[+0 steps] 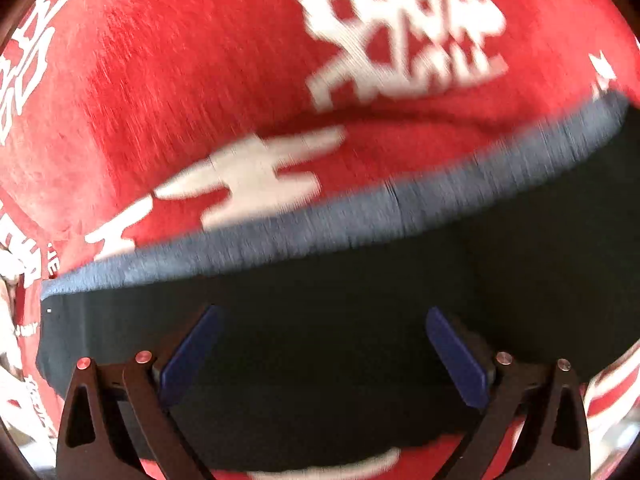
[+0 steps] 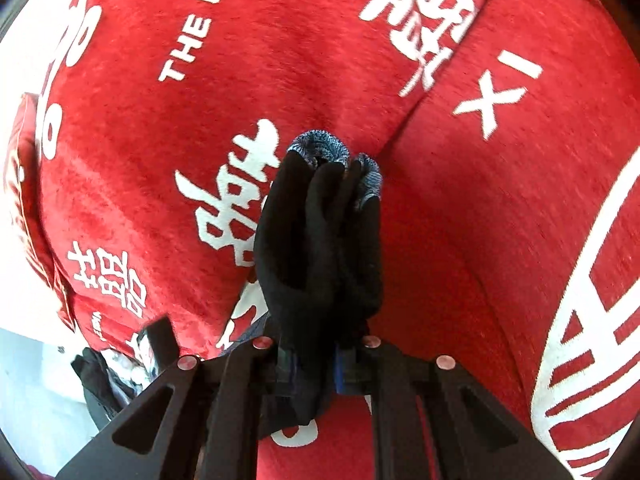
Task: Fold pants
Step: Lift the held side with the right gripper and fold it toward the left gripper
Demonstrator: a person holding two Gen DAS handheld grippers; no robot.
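Note:
The pants (image 1: 360,300) are black with a grey-blue waistband (image 1: 280,236) and lie on a red cloth with white lettering (image 1: 180,80). My left gripper (image 1: 322,344) is open, its blue pads (image 1: 188,360) spread wide just above the black fabric, holding nothing. The left view is motion-blurred. My right gripper (image 2: 316,360) is shut on a bunched fold of the pants (image 2: 316,240), which stands up between the fingers with the grey-blue band (image 2: 320,150) at its top.
The red printed cloth (image 2: 480,200) covers the whole surface in both views. At the lower left of the right wrist view lie a white area (image 2: 32,392) and some dark and white clutter (image 2: 112,372) beyond the cloth's edge.

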